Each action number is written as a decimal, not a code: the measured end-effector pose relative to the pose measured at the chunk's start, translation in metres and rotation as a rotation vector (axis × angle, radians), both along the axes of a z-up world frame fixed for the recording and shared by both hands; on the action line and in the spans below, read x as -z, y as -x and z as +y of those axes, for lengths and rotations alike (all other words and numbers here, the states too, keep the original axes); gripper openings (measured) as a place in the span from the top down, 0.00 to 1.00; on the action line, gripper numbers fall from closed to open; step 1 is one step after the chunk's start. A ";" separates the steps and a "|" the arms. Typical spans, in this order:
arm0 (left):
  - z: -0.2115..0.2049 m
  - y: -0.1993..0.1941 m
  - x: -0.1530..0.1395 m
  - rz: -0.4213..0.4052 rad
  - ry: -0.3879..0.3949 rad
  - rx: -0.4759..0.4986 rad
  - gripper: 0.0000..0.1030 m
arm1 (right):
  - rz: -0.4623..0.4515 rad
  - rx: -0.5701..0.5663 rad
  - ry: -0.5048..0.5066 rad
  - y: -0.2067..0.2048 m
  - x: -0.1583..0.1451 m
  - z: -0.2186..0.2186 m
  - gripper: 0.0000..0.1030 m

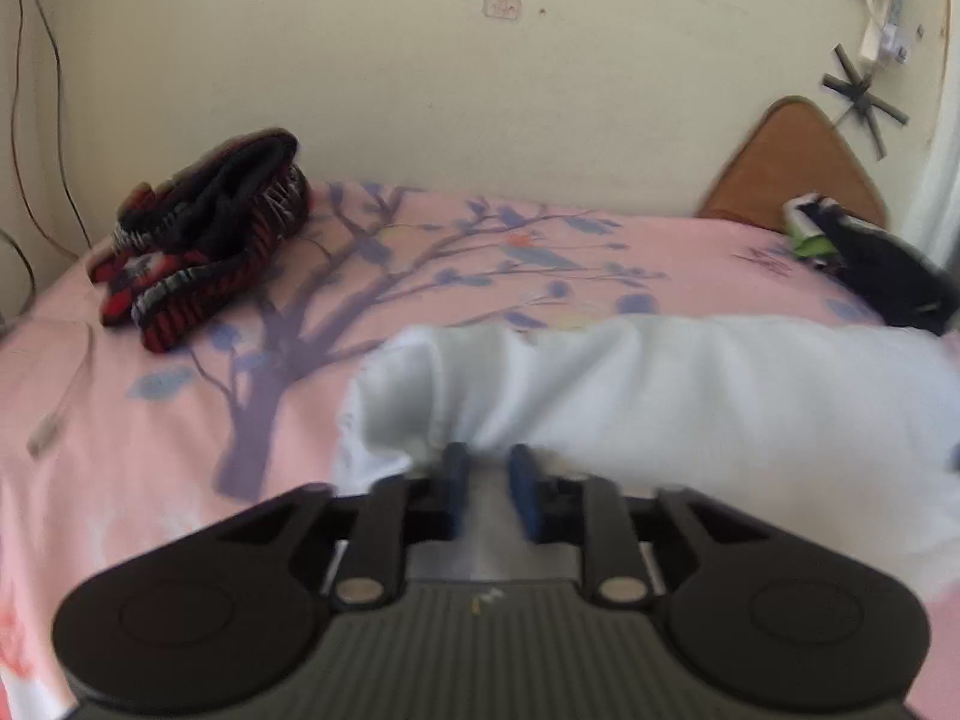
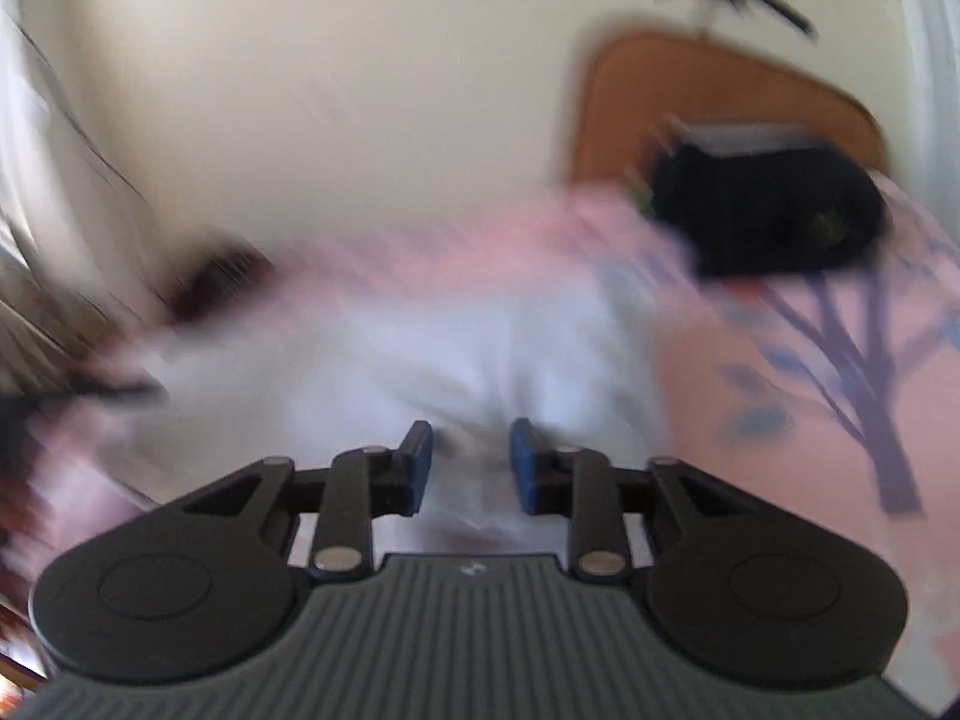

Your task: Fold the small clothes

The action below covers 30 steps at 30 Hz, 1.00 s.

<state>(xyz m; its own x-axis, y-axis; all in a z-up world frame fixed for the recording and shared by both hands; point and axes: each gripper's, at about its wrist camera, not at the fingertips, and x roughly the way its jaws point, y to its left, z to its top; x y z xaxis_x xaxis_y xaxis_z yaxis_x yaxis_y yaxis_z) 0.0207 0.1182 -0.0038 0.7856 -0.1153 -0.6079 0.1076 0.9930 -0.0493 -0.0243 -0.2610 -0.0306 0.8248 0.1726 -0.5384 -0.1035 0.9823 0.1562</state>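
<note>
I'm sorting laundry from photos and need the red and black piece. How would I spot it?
Start at the pink tree-print bedsheet. Near its far left corner, by the cream wall, lies the red-and-black striped garment, bunched. The white garment is plain; the black item sits far right.

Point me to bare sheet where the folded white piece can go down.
Free: the pink sheet left of the white garment, in front of the red-black pile; a small cable end lies at its left edge. Also the strip between the white garment and the wall. Crowded: far right, by the dark clothes.
</note>
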 end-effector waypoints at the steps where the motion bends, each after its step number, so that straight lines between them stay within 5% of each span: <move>1: 0.006 -0.005 0.001 0.020 0.024 -0.011 0.89 | -0.015 -0.008 -0.004 0.007 0.004 -0.004 0.80; 3: 0.016 -0.008 -0.006 0.063 0.106 -0.036 0.90 | 0.011 0.015 -0.013 0.015 -0.002 -0.005 0.80; 6: 0.020 0.015 -0.027 -0.017 0.115 -0.057 0.87 | -0.063 0.009 0.122 0.036 -0.021 0.012 0.73; 10: 0.009 0.023 -0.051 -0.073 0.233 0.022 0.87 | -0.147 -0.063 0.046 0.033 -0.052 0.026 0.70; 14: -0.036 -0.008 -0.039 0.000 0.158 0.124 0.84 | -0.118 -0.218 -0.007 -0.030 -0.058 0.079 0.69; 16: -0.047 -0.035 -0.018 0.078 0.099 0.098 0.84 | -0.042 -0.238 -0.021 -0.065 -0.050 0.096 0.68; 19: -0.029 -0.063 -0.002 0.105 0.116 0.056 0.94 | 0.037 -0.111 0.088 -0.106 -0.021 0.091 0.71; 20: -0.021 -0.068 -0.002 0.114 0.113 -0.008 0.94 | 0.046 -0.051 0.095 -0.114 -0.008 0.076 0.81; 22: -0.004 -0.073 -0.002 0.138 0.197 -0.037 0.94 | 0.064 -0.002 -0.104 -0.114 0.006 0.029 0.98; 24: 0.004 -0.065 -0.007 0.141 0.250 -0.058 0.95 | 0.081 0.041 -0.281 -0.088 0.001 -0.007 0.99; 28: -0.018 -0.027 -0.032 0.031 0.333 0.045 0.95 | -0.049 0.086 -0.408 -0.010 -0.014 -0.054 0.43; 30: -0.039 -0.014 -0.036 0.033 0.423 0.158 0.94 | -0.046 0.114 -0.455 0.010 -0.010 -0.071 0.41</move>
